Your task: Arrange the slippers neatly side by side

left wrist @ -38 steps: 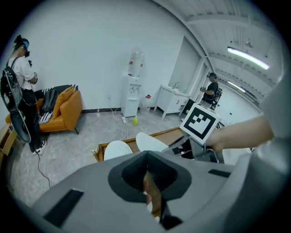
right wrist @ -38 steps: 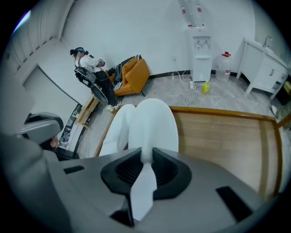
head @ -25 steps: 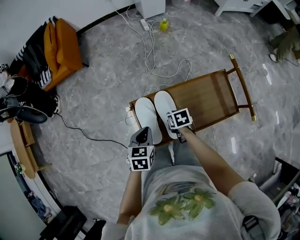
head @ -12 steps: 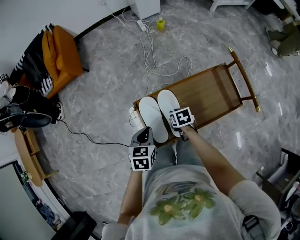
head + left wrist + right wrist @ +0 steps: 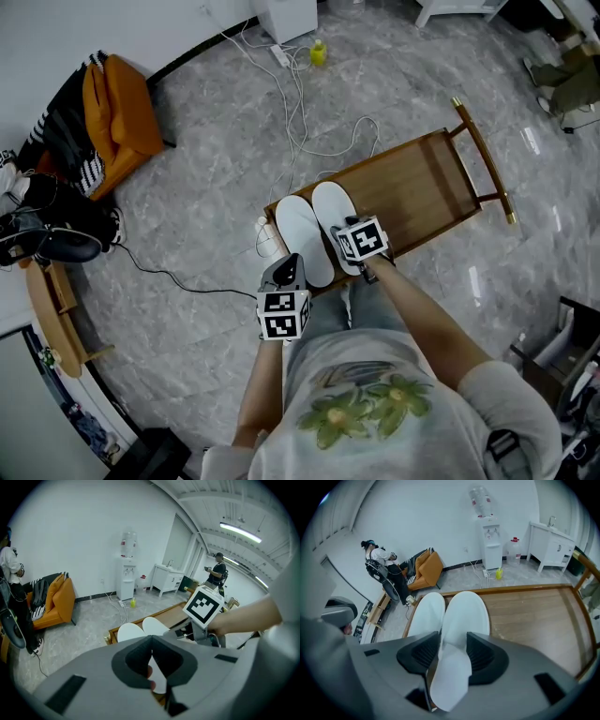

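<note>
And the right gripper [image 5: 453, 643] has its jaws spread. They've just been opening, and the heel of the right slipper [image 5: 465, 613] sits between the pads, unclamped. The left slipper [image 5: 426, 613] lies right alongside it, inner edges touching, both toes pointing away on the wooden bench [image 5: 534, 616]. The left gripper [image 5: 151, 641] hangs just behind the left slipper's heel, jaws closed tip to tip, holding nothing.

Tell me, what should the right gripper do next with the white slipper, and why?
Probably draw the right gripper back off the right slipper. Its jaws have just been opening, the heel lies loose between them, and that slipper already sits beside the left slipper on the wooden rack.
</note>
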